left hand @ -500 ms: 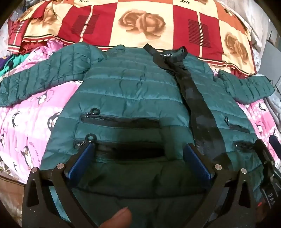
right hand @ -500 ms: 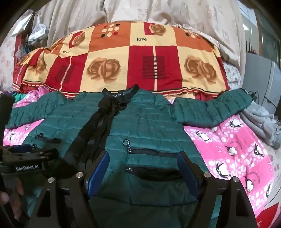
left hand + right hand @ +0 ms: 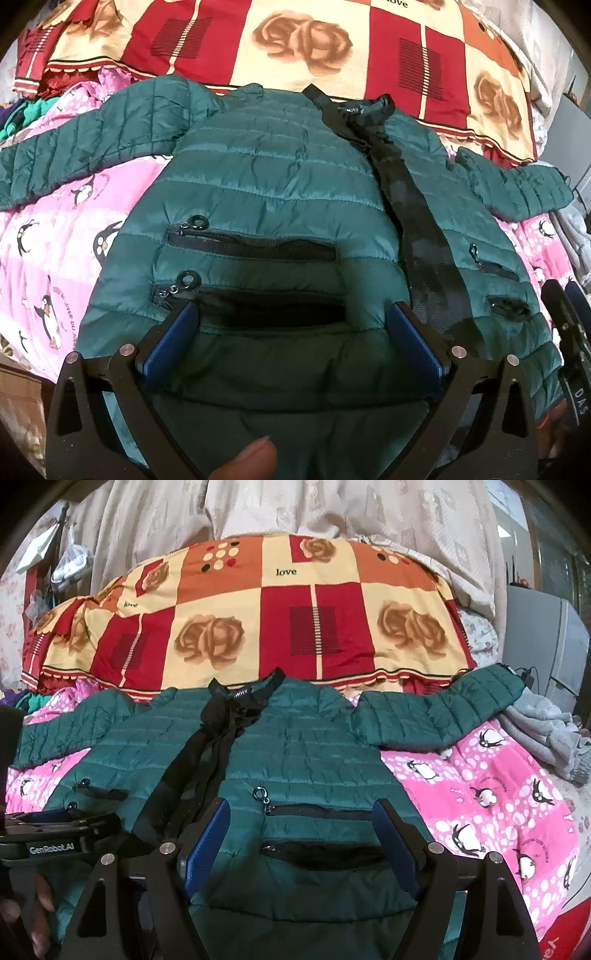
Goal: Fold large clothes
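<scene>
Pink penguin-print bedspread [image 3: 498, 794] covers the bed; behind it a red, cream and orange rose-patterned blanket [image 3: 258, 627] (the word "love" printed on it) mounds before pale patterned curtains [image 3: 332, 509]. Daylight at right.

Green quilted jacket [image 3: 266, 192] lies spread flat, sleeves outstretched.
</scene>
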`<state>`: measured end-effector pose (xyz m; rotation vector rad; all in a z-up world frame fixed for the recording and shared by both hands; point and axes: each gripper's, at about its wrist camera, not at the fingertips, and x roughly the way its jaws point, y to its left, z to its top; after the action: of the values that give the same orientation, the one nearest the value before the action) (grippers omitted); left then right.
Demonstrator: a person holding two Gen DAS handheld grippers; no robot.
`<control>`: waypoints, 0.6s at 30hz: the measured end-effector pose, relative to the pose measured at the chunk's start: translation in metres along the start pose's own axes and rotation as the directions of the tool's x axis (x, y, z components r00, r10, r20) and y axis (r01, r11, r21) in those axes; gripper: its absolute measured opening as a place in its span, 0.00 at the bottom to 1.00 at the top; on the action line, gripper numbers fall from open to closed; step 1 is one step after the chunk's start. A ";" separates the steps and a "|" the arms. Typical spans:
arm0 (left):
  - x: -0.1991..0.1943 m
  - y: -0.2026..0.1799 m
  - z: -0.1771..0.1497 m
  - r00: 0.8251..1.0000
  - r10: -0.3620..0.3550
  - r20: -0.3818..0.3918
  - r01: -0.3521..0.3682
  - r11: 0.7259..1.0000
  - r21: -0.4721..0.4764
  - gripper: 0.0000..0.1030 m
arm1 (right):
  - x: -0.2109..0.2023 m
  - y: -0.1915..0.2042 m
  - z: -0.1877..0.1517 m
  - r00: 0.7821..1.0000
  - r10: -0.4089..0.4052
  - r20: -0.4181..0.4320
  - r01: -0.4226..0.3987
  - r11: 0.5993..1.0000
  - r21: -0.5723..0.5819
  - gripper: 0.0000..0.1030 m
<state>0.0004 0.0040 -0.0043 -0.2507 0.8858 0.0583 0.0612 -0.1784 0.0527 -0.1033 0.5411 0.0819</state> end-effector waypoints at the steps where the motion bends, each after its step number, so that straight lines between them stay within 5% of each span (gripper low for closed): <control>1: 0.000 0.000 0.000 1.000 0.026 -0.005 -0.026 1.000 0.017 1.00 | 0.001 -0.001 0.000 1.000 0.002 -0.001 -0.002 1.000 0.002 0.74; 18: 0.001 -0.004 -0.001 1.000 0.018 -0.015 -0.018 1.000 0.005 1.00 | 0.000 -0.001 -0.002 1.000 0.006 0.001 -0.006 1.000 0.002 0.75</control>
<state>0.0011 0.0001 -0.0052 -0.2388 0.9026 0.0712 0.0607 -0.1799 0.0512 -0.0999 0.5404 0.0876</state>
